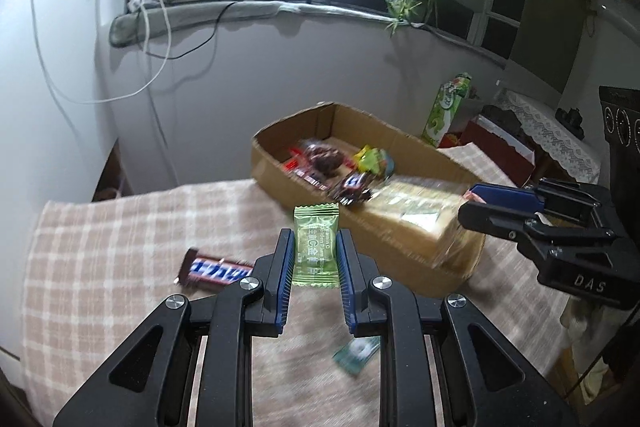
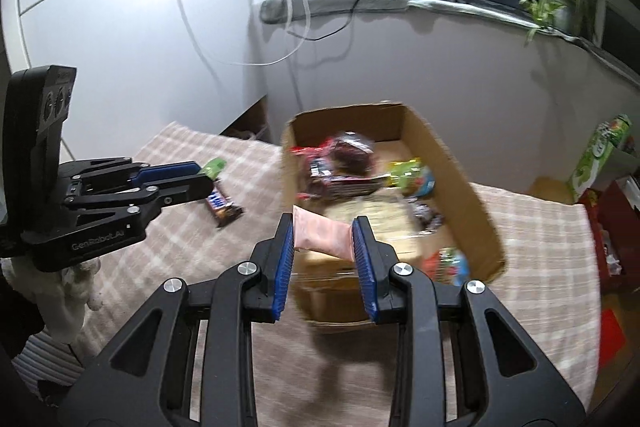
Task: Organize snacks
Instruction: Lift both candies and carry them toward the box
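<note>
A cardboard box (image 2: 460,163) full of snacks sat on the checked tablecloth (image 1: 120,227). Above its near edge the right gripper (image 2: 323,239) pinched a pink packet (image 2: 320,235). Left of the box, the left gripper (image 1: 316,251) clamped a green candy sachet (image 1: 316,243), a Snickers bar (image 1: 216,269) lying beneath.

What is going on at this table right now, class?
A person is sorting snacks with two handheld grippers. The left gripper is shut on a small green candy sachet, and the right gripper is shut on a pale pink packet; both are near the open brown cardboard box already holding several snacks. A brown chocolate bar with a blue label lies on the checked tablecloth.
</note>
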